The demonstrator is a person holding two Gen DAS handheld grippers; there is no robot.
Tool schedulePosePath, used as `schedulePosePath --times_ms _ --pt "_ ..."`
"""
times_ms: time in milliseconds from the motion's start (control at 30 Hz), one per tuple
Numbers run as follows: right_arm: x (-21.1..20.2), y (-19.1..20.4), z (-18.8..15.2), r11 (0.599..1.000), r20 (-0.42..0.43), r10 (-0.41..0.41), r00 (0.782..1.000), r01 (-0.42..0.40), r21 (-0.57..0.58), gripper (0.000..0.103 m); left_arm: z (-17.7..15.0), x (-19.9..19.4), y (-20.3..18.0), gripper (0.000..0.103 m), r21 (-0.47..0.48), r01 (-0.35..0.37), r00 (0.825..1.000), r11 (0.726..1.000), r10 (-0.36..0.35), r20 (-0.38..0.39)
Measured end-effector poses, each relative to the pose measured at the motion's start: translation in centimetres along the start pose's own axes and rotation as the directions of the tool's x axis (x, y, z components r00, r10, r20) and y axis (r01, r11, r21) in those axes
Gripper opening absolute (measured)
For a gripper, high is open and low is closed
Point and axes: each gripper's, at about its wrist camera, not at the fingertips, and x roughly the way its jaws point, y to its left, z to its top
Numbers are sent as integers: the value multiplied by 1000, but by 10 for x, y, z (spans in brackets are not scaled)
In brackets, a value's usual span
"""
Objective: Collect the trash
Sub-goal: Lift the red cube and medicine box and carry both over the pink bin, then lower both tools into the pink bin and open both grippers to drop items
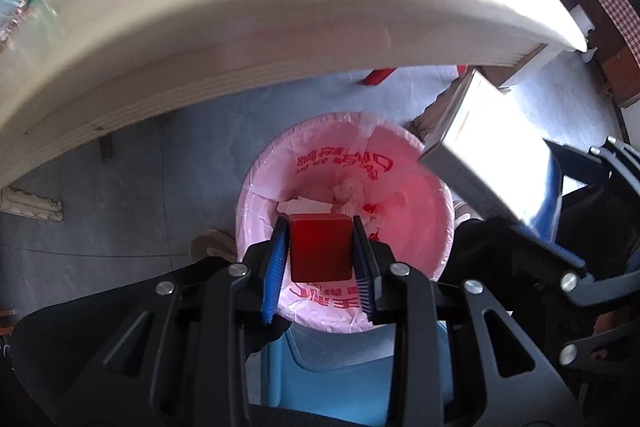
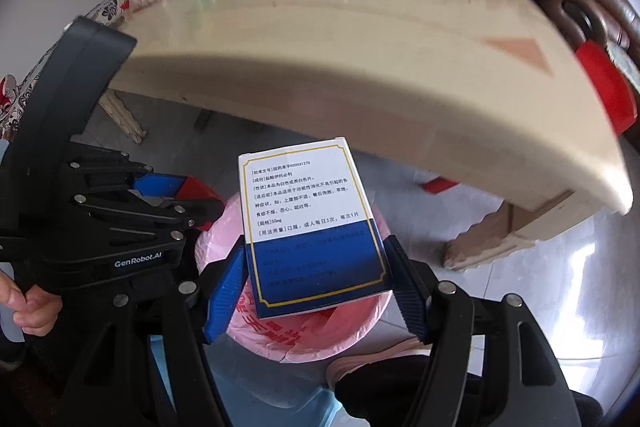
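Two things hang over the pink-lined trash bin point(image 1: 344, 195): our left gripper point(image 1: 320, 247) squeezes a small red box point(image 1: 320, 247), our right gripper point(image 2: 320, 267) squeezes a medicine box point(image 2: 308, 219) (blue and white). Next, we think, both must let go.

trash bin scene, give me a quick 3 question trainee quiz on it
1. True or false: the left gripper is shut on a red box.
2. What does the right gripper hold? A) a green bottle B) a white and blue medicine box C) nothing
3. Fill in: both items hang over the bin, which is lined with a ____ bag.

Key: 1 true; 2 B; 3 pink
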Motion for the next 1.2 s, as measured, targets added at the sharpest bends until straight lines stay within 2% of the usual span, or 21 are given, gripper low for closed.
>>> schedulePosePath --times_ms 167,367,467,700,933,1200 --pt "36 -2 -10 1000 -74 -1 997 1 -7 65 2 32 3 31 -13 16 998 1000 -17 -66" --pt "70 -8 -20 1000 -153 22 988 -21 11 65 0 72 4 31 -24 43 985 999 -46 -168" --pt "87 -13 -24 999 -188 35 982 -32 18 65 -4 95 3 31 -19 38 974 999 -42 -222" --pt "127 -17 -39 997 -286 72 956 -66 30 65 -10 137 10 31 -63 62 937 996 -80 -341" --pt "152 -21 -45 997 -341 81 937 -78 23 65 -7 163 6 31 -64 82 918 995 -100 -384" --pt "166 -23 -50 996 -383 84 920 -87 9 65 -5 181 2 31 -21 49 909 999 -54 -414"
